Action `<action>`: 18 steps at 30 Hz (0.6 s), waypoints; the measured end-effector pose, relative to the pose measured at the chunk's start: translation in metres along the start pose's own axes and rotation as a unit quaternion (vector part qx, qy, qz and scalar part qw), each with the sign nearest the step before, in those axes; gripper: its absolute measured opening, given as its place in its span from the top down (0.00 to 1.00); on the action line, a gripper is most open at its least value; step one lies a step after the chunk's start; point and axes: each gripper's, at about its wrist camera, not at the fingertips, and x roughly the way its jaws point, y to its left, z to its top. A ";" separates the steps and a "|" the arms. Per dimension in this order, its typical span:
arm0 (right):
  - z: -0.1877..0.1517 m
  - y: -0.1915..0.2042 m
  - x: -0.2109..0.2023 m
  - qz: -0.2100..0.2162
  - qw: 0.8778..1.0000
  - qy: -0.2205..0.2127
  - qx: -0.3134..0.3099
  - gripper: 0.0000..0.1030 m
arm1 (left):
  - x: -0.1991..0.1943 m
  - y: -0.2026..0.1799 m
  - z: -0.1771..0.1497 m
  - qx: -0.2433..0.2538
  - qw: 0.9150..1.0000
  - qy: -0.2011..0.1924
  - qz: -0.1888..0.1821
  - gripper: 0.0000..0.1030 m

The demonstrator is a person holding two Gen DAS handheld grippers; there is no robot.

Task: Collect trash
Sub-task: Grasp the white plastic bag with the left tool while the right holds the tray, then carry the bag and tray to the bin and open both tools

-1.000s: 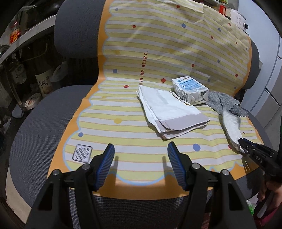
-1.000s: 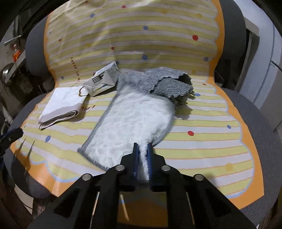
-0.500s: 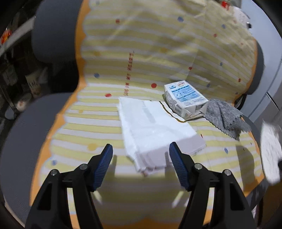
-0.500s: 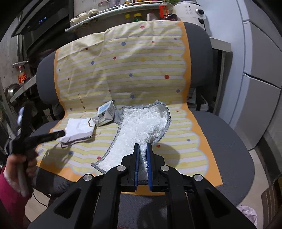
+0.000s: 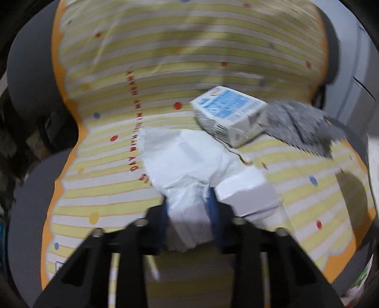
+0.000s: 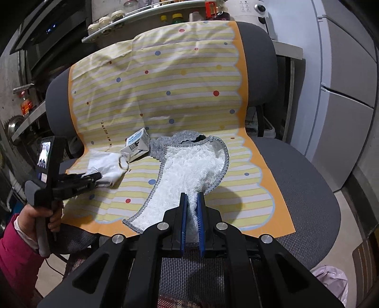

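Chair (image 6: 308, 189): grey seat and back, with bare grey mesh open on the right side of the seat.
Mat (image 6: 194, 78): yellow stripes, dots and an orange wavy edge; draped down the chair back and over the seat, front edge near the seat's front.
Free room: striped mat bare on the far left of the seat and up the whole back; floor open to the right of the chair.
White bag (image 5: 189, 161): soft, crinkly plastic, lying left of the middle on the mat, bunched up at the near end.
Left gripper (image 5: 189, 201): closing right now, blue pads pressing on the near end of the white bag.
Carton (image 5: 229, 113): small white and blue box, lying on its side, touching the far corner of the white bag and the grey towel edge.
Towel (image 6: 189, 170): fluffy white with a grey trim, lifted at the near end, far end folded over on the mat just right of the carton.
Right gripper (image 6: 191, 201): closed tight on the near edge of the towel.
Hand (image 6: 45, 213): pink sleeve, wrapped around the left gripper's handle, at the seat's left edge.
Pink bag (image 6: 331, 282): on the floor by the chair's right front; inside cannot be seen.
Shelf (image 6: 142, 14): behind the chair, with jars and bottles standing on it.
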 end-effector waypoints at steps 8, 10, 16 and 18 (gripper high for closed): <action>-0.008 -0.011 -0.046 -0.014 0.999 -0.040 0.008 0.91 | -0.097 -0.008 -0.025 -0.023 0.991 -0.083 -0.101 0.93; -0.009 -0.016 -0.060 -0.019 0.998 -0.052 0.013 0.91 | -0.122 -0.021 -0.026 -0.015 0.988 -0.111 -0.106 0.93; -0.026 -0.038 -0.105 -0.056 0.995 -0.075 0.026 0.90 | -0.166 -0.085 -0.036 0.026 0.976 -0.151 -0.157 0.92; -0.037 -0.052 -0.120 -0.080 0.994 -0.074 0.034 0.90 | -0.168 -0.111 -0.040 0.044 0.971 -0.152 -0.179 0.92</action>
